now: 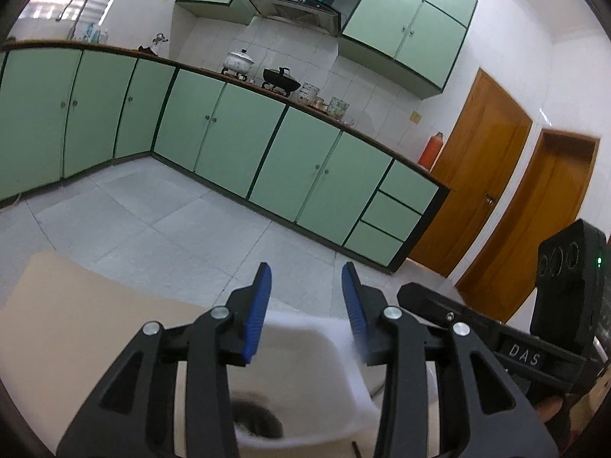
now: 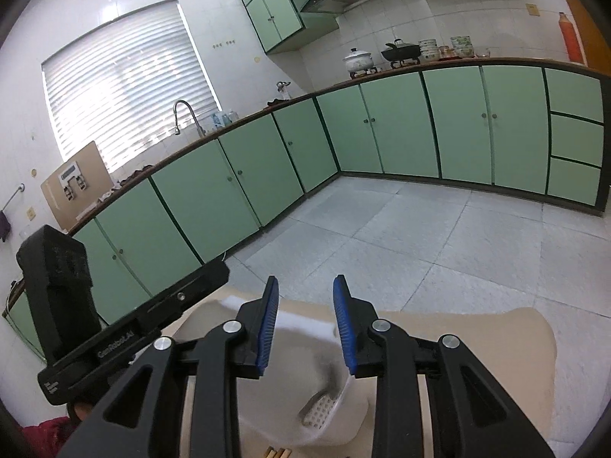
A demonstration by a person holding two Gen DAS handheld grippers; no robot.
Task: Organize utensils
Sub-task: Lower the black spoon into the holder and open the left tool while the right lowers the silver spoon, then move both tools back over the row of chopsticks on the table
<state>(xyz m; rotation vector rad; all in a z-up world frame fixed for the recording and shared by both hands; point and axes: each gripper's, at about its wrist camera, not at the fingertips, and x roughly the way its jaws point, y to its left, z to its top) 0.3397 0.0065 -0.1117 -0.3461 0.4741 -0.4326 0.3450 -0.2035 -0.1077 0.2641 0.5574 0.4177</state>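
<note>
A white utensil holder (image 1: 305, 366) stands on a beige table (image 1: 76, 324), right below my left gripper (image 1: 307, 301). The left gripper is open and empty above its rim. In the right wrist view the same white holder (image 2: 305, 374) shows a perforated drain bottom (image 2: 319, 408). My right gripper (image 2: 303, 313) is open and empty above it. Wooden chopstick ends (image 2: 277, 452) peek out at the bottom edge, in front of the holder. The other gripper's body shows in each view: the right one in the left wrist view (image 1: 534, 347), the left one in the right wrist view (image 2: 114, 324).
The beige table (image 2: 477, 362) ends just past the holder, with grey tiled floor (image 2: 420, 236) beyond. Green base cabinets (image 1: 229, 137) run along the walls under a counter holding pots (image 1: 280, 78) and bowls. Two wooden doors (image 1: 496, 191) stand at the right.
</note>
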